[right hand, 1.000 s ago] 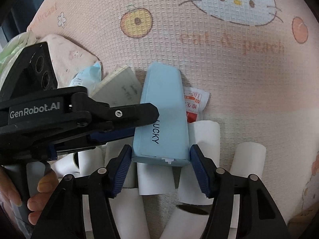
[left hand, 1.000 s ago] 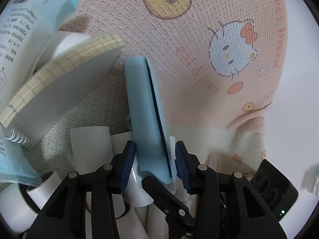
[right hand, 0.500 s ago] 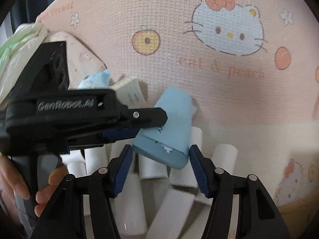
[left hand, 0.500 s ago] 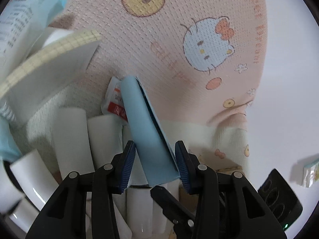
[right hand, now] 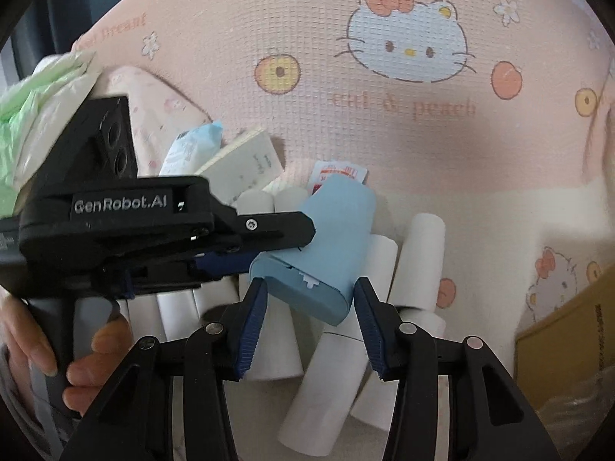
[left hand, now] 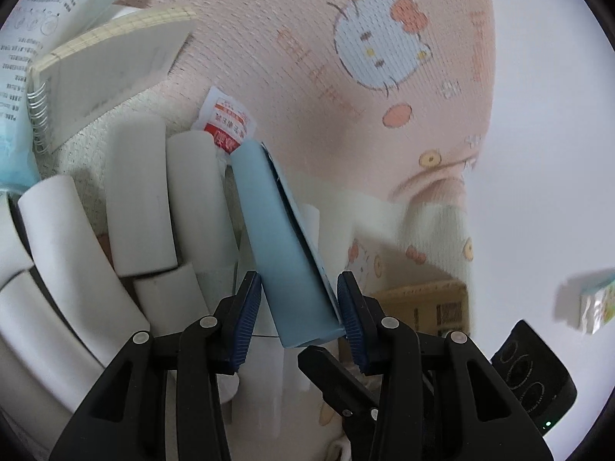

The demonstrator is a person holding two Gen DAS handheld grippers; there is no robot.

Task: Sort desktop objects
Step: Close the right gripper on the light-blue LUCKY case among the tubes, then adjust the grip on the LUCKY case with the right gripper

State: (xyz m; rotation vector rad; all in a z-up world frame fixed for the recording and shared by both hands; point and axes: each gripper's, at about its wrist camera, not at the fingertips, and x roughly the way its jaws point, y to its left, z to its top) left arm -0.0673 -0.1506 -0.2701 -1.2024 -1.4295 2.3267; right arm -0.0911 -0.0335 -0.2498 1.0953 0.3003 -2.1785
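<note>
A: Left gripper jaws are clamping the one blue case; its long axis is running forward, tilted, above the white rolls.

B: Right gripper jaws are standing apart, straddling the case's near end, gripping nothing. Left is nearer. Rolls: about ten.

Both wrist views look closely down their fingers, sharing the blue case and white rolls.
</note>
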